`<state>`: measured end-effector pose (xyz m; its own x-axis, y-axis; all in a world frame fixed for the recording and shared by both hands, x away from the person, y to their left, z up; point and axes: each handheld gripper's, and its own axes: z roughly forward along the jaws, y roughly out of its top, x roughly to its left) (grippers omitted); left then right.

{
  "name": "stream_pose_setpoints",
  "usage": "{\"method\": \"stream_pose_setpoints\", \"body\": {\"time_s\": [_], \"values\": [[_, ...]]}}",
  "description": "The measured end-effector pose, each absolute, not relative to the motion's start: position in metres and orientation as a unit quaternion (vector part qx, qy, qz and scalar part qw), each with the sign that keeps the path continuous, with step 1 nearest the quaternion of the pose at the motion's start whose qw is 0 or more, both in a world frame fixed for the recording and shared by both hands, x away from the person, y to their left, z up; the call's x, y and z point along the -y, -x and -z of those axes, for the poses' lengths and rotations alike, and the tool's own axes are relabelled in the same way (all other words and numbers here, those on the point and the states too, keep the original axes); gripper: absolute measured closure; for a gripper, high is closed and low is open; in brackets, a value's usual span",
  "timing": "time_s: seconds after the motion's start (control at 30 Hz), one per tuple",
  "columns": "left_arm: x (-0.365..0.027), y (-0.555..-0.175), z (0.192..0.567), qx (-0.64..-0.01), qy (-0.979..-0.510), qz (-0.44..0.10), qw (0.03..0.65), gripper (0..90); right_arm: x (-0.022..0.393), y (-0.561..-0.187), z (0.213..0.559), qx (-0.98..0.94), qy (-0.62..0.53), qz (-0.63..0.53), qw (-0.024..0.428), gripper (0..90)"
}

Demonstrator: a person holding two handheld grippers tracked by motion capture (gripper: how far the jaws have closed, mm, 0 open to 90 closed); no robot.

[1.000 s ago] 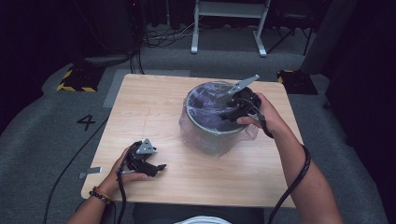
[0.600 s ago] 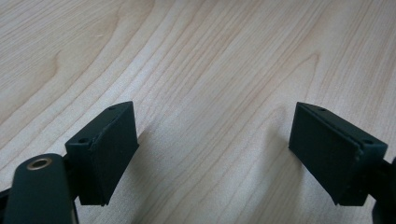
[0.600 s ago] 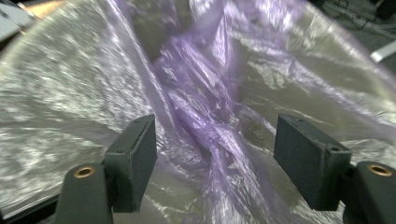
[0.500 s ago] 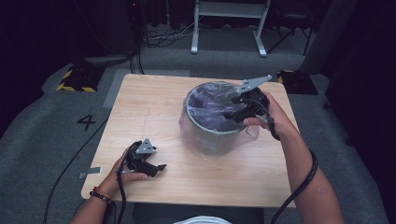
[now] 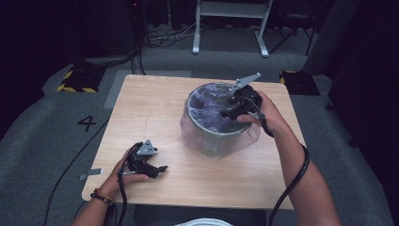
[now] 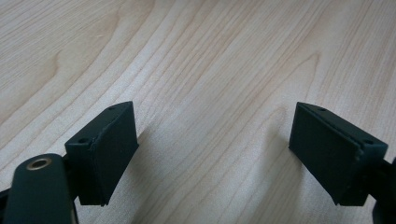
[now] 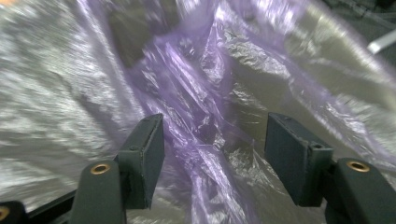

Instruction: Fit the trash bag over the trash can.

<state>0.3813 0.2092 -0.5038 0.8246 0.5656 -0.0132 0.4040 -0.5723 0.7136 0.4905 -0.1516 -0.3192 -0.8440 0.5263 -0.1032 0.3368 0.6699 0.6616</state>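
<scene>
Right gripper [image 7: 215, 158] looks down into a grey metal bucket [image 7: 51, 107] lined with a thin purple plastic bag [image 7: 187, 88]. Jaws stand apart, having just been closing, a crumpled fold of the bag between them (pads not pressing on it). The bag's film lies wrinkled and glossy; picture partly blurred.

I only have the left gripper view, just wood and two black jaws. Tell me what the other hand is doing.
Observer: The right gripper is over a round bin lined with a purple plastic bag.
Operator: Is it gripping the bag?
Observer: Not yet. A fold of the bag lies between its jaws, which have just been closing, but the pads do not press on it.
Operator: And where is my gripper on the table?
Observer: The left gripper rests near the front left of the table, apart from the bin.
</scene>
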Motion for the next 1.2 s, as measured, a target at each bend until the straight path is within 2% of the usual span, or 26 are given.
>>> {"method": "stream_pose_setpoints", "body": {"time_s": [0.2, 0.67, 1.2], "values": [[-0.209, -0.381, 0.504, -0.275, -0.88, -0.109, 0.371, 15.2, 0.146, -0.493, 0.322, -0.915, -0.238, -0.298, 0.129, 30.9], [-0.209, -0.381, 0.504, -0.275, -0.88, -0.109, 0.372, 15.2, 0.142, -0.499, 0.334, -0.934, -0.244, -0.239, 0.103, 28.8], [-0.209, -0.381, 0.504, -0.275, -0.88, -0.109, 0.371, 15.1, 0.153, -0.485, 0.312, -0.912, -0.246, -0.3, 0.132, 26.6]]}}
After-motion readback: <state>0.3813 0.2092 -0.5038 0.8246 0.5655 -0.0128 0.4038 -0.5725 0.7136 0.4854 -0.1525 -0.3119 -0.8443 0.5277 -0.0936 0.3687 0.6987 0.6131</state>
